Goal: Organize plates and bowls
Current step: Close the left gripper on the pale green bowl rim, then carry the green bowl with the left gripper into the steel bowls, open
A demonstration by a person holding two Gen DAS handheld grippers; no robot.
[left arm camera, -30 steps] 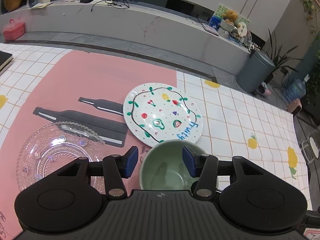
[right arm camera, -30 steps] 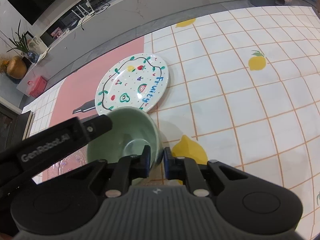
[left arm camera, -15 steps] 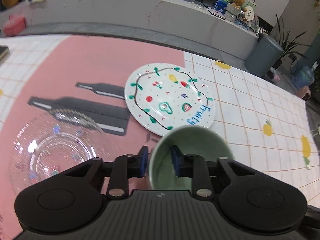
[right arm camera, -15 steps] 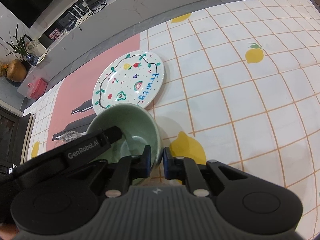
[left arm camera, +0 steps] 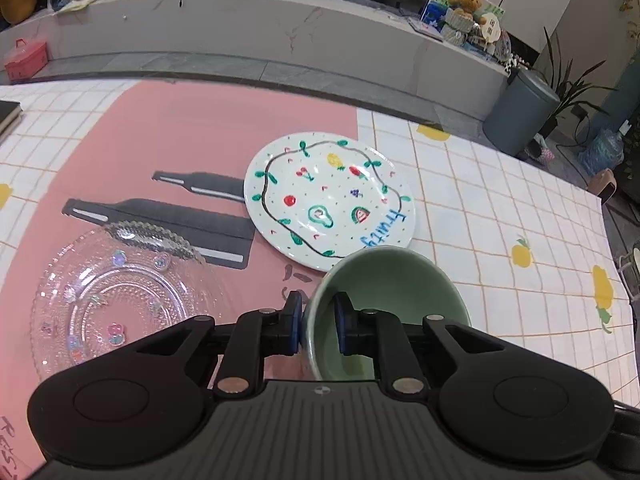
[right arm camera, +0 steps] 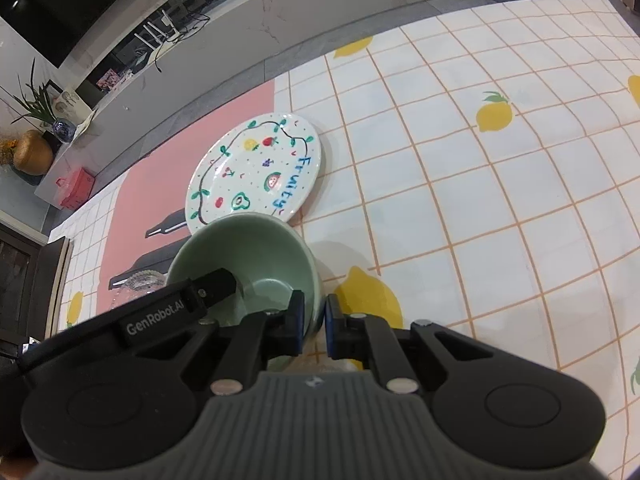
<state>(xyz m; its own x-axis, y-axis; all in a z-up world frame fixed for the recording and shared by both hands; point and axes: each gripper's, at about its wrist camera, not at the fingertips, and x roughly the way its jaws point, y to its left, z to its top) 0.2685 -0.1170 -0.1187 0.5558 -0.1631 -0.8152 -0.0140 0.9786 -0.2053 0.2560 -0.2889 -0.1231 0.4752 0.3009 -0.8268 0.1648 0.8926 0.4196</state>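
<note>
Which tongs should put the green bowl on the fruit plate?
Probably left. Both tongs pinch the bowl, but the plate sits straight ahead of the left.

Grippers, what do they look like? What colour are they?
Both the left gripper and the right gripper are matte black with grey ribbed bodies, blue pads on the jaws, round silver pivots and big round black discs. White lettering on one side reads GenRobot.AI.

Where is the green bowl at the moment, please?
The green bowl is held at its rim between both grippers, left gripper and right gripper. In both wrist views it is just in front of the fruit plate, right of the glass plate.
</note>
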